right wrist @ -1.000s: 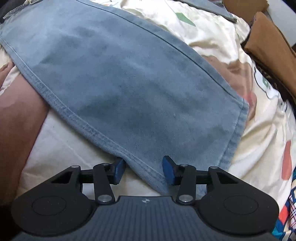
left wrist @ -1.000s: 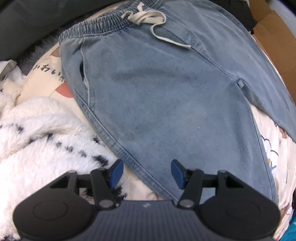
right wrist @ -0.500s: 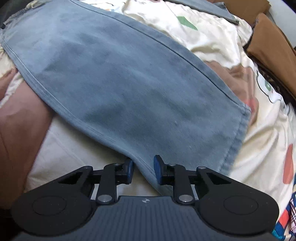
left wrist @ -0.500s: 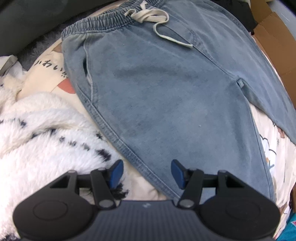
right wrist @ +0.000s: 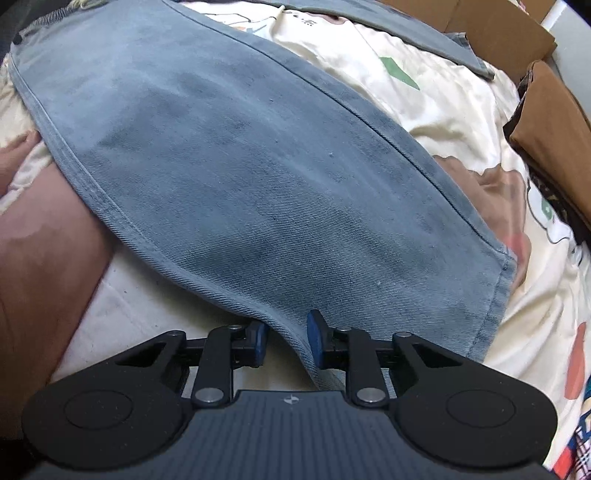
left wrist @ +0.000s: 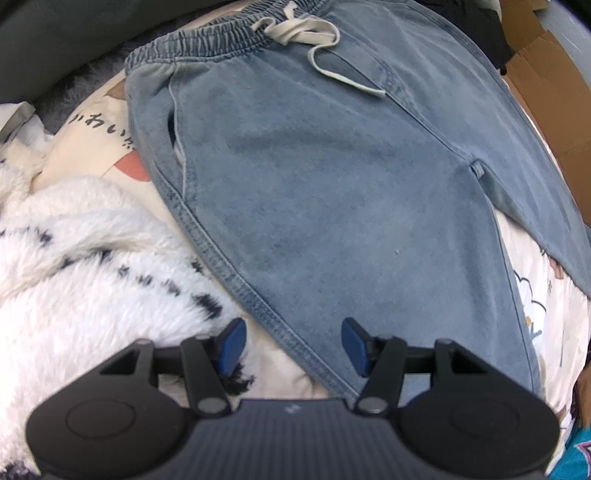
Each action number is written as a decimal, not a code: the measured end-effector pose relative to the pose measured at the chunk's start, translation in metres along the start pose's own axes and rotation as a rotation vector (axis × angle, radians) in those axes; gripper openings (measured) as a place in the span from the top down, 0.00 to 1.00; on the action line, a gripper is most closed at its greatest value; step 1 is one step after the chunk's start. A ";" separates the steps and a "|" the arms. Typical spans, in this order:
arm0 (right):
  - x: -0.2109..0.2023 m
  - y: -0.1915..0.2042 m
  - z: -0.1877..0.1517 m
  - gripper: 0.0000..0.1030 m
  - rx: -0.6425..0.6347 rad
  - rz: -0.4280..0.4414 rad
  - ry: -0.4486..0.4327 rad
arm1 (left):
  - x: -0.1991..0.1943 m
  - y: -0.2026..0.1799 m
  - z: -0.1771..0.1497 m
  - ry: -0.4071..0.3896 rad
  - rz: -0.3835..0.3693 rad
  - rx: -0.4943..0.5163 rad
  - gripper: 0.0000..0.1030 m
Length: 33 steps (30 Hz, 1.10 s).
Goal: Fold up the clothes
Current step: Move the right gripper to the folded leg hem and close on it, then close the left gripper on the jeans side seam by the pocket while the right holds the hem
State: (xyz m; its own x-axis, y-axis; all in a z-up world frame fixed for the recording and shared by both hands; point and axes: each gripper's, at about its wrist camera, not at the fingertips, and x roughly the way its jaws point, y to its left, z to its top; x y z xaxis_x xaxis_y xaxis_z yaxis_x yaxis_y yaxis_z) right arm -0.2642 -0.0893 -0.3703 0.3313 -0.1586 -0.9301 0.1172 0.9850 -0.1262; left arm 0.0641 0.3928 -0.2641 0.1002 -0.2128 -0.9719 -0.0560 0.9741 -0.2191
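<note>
Light blue jeans (left wrist: 332,203) with an elastic waistband and a cream drawstring (left wrist: 306,33) lie flat on a printed bed sheet (left wrist: 96,133). My left gripper (left wrist: 293,345) stands open over the side seam of the upper leg, one pad on either side of the seam. In the right wrist view the lower leg of the jeans (right wrist: 258,166) runs down to its hem at the right. My right gripper (right wrist: 287,339) is closing, and the near seam edge of that leg is bunched between its blue pads.
A fluffy white blanket with dark flecks (left wrist: 92,277) lies left of the jeans, close to my left gripper. Cardboard (left wrist: 546,92) stands along the right. A brown garment (right wrist: 546,110) lies at the sheet's (right wrist: 424,103) right edge.
The right jaws have drawn in from wide open onto the leg's near edge, which now rises between the pads. The left gripper stays as it was.
</note>
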 end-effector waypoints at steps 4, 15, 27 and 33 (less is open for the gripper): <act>-0.010 -0.006 0.001 0.93 -0.006 0.031 -0.011 | 0.002 0.003 -0.001 -0.008 -0.015 -0.020 0.41; -0.025 -0.039 0.020 0.99 0.084 0.150 0.007 | 0.006 0.028 -0.005 -0.067 -0.159 -0.238 0.41; -0.026 -0.057 0.039 0.99 0.143 0.202 0.071 | 0.030 0.039 -0.013 -0.075 -0.190 -0.383 0.41; -0.027 -0.055 0.043 0.99 0.136 0.189 0.084 | 0.044 0.045 -0.011 -0.087 -0.158 -0.408 0.42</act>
State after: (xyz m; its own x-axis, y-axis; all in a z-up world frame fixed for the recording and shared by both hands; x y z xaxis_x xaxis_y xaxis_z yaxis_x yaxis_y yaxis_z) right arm -0.2394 -0.1418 -0.3237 0.2814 0.0397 -0.9588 0.1875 0.9776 0.0955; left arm 0.0554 0.4260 -0.3180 0.2209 -0.3328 -0.9167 -0.4194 0.8162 -0.3974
